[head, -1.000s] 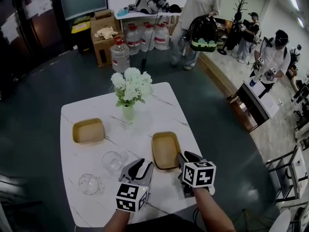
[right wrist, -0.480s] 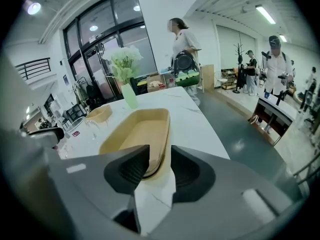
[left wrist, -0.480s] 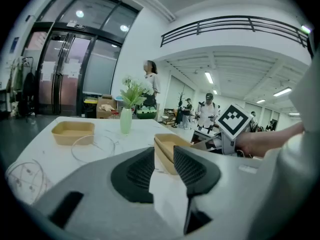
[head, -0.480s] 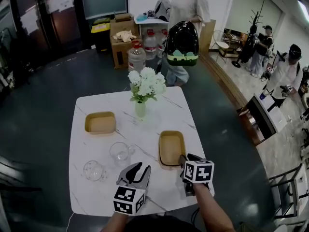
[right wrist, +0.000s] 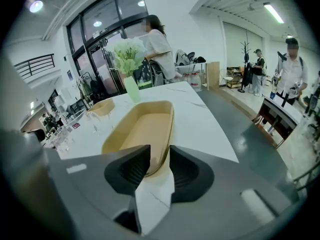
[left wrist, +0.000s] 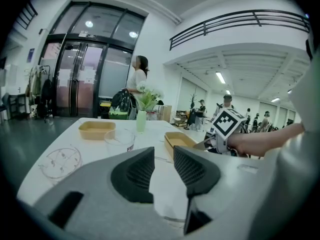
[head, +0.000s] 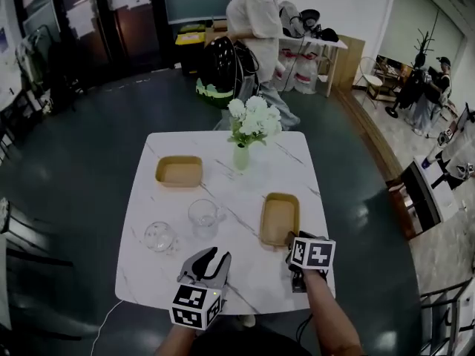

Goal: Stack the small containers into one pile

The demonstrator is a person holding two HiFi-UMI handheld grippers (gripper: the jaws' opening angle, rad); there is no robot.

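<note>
Two tan shallow containers lie on the white marble table [head: 237, 273]. One container [head: 179, 170] is at the far left and the other [head: 280, 219] at the near right. My right gripper [head: 291, 237] is at the near end of the closer container [right wrist: 142, 131]. Its jaws have just been closing, and they straddle that container's near rim [right wrist: 159, 166] with the pads still apart. My left gripper [head: 215, 256] hovers open over bare table, left of that container, with nothing between its fingers [left wrist: 164, 166].
A glass cup [head: 202, 215] and a round glass piece [head: 159, 236] stand on the left half of the table. A vase of white flowers [head: 241, 156] is at the far middle. A person [head: 256, 28] with a dark bag stands beyond the table.
My left gripper has drawn away to the left of the near container. The right gripper has sunk onto its near rim. The person with the bag has walked to the left behind the table.
</note>
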